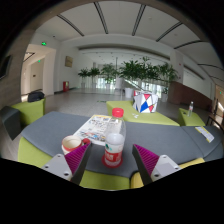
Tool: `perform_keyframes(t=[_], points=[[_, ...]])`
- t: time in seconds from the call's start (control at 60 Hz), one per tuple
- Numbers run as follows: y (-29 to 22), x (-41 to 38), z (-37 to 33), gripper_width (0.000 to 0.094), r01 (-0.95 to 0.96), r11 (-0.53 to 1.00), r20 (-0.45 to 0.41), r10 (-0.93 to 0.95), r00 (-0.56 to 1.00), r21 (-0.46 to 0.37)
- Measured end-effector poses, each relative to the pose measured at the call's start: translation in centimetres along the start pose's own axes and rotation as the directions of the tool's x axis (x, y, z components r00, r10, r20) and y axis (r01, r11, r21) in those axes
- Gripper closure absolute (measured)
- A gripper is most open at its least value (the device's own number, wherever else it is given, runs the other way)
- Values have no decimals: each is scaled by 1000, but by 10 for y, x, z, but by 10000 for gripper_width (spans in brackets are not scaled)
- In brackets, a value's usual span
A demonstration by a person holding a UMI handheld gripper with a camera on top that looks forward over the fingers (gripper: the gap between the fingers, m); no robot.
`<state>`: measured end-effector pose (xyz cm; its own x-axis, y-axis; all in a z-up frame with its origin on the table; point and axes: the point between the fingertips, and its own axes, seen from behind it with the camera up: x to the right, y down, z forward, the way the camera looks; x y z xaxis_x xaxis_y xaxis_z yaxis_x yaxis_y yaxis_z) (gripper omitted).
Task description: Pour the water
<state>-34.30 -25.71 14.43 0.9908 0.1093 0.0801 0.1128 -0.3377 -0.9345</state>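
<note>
Jaws stand wide apart on the gripper (112, 160), gripping nothing, with one bottle (115, 140) upright in the gap between them and space visible on either side of it. Two fingers show, each carrying one magenta pad: the left pad (77, 157) sits just beside a single cup (71, 144), and whether it touches the cup cannot be told; the right pad (146, 158) hangs over bare surface (165, 140). One cup, cream-coloured with an orange-red inside, rests on the grey surface left of the bottle and close to it. One bottle, clear-bodied with a red cap and a red-and-white label, stands on the surface on its own base. Behind the bottle and cup lies one printed sheet (96, 126) with coloured pictures, flat on the surface. Lime-green chairs (32, 110) ring the surface, with one at the far left and more green seating along the near edge. Further back, right of the bottle's cap, one box-like object (144, 101) patterned in red, white and blue stands on a green-topped table. Beyond it, a row of potted plants (130, 72) lines tall windows in a bright hall. At the far right, a small white item (205, 133) lies on the surface, too small to identify.
</note>
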Motion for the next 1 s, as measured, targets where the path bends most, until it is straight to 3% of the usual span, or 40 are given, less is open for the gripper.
perform_keyframes(t=[0.483, 1.0], points=[[24, -27, -207, 88, -49, 998, -3, 49, 999, -37], [36, -15, -253, 88, -55, 998, -21, 54, 998, -34]])
